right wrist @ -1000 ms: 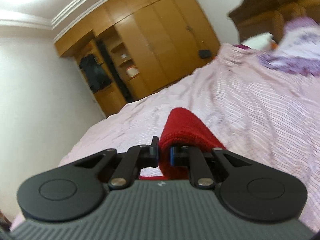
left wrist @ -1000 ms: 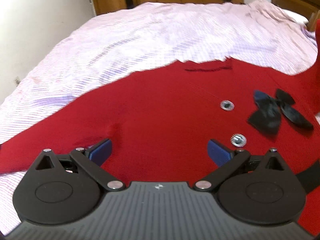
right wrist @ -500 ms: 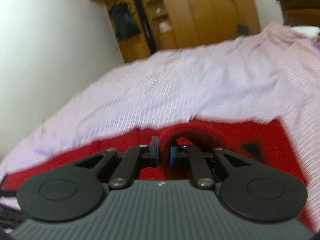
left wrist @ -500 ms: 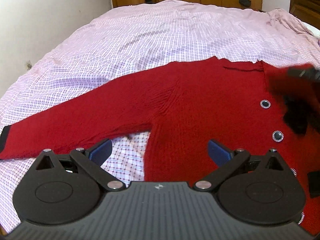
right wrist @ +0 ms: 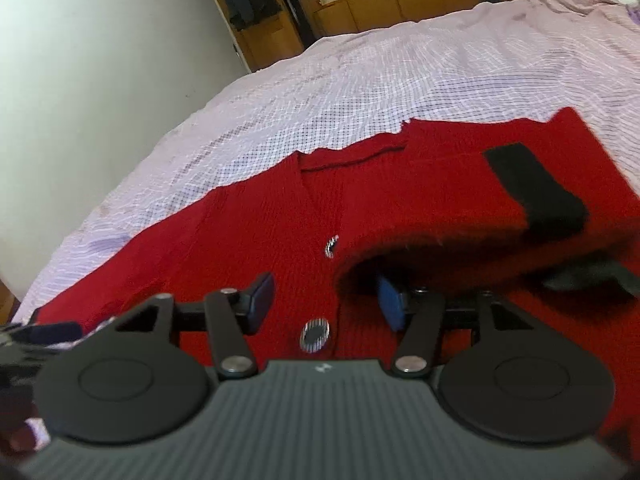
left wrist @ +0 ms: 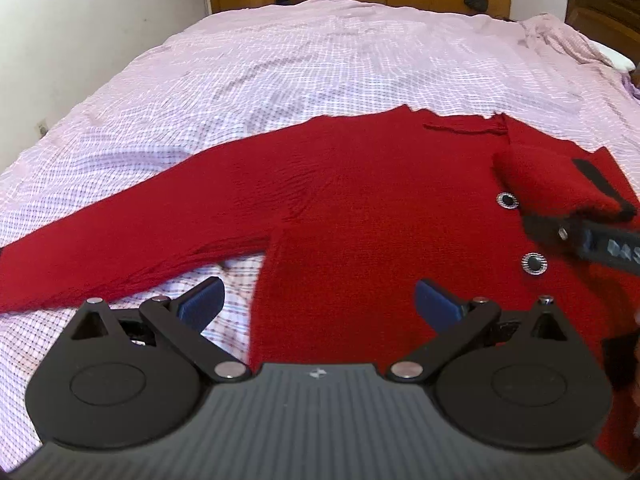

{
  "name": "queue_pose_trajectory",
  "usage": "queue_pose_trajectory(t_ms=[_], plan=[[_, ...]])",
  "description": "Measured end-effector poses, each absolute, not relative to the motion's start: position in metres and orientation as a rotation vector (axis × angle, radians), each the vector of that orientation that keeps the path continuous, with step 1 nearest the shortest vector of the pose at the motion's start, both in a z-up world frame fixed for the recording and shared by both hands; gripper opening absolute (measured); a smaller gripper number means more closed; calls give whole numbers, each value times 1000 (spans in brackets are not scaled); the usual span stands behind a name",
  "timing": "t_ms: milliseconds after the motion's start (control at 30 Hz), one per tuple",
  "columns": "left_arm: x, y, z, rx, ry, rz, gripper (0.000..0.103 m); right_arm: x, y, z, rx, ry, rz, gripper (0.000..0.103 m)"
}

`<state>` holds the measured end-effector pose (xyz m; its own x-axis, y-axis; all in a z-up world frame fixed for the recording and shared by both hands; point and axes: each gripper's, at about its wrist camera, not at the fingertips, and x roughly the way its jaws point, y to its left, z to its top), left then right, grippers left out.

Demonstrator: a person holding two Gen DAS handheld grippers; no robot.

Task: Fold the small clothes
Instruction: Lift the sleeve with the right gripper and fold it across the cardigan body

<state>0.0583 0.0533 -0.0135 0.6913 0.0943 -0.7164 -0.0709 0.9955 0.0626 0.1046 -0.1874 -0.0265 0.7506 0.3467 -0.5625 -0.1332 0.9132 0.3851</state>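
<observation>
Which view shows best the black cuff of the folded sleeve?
The right wrist view: the cuff lies broad and whole on the folded sleeve. The left wrist view shows it only as a thin strip near the edge.

One red cardigan [left wrist: 360, 184], two buttons [left wrist: 507, 200], one checked bedsheet [left wrist: 320, 60].

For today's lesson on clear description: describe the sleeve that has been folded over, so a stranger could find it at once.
Start at the bed with the pink checked sheet and find the red cardigan spread on it. The folded sleeve lies across the cardigan's chest beside the buttons. Unlike the other sleeve, stretched flat sideways, it is doubled over and shows a black cuff.
</observation>
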Motion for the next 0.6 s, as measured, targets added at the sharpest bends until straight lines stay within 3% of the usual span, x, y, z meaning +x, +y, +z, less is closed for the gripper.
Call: queue_pose_trajectory(t_ms=[400,600], plan=[[60,-7,2,108,782,-14,103,45,-256,-4,420,588,191,61],[70,-45,6,115,773,-116,102,76,-283,13,386,551,197,61]])
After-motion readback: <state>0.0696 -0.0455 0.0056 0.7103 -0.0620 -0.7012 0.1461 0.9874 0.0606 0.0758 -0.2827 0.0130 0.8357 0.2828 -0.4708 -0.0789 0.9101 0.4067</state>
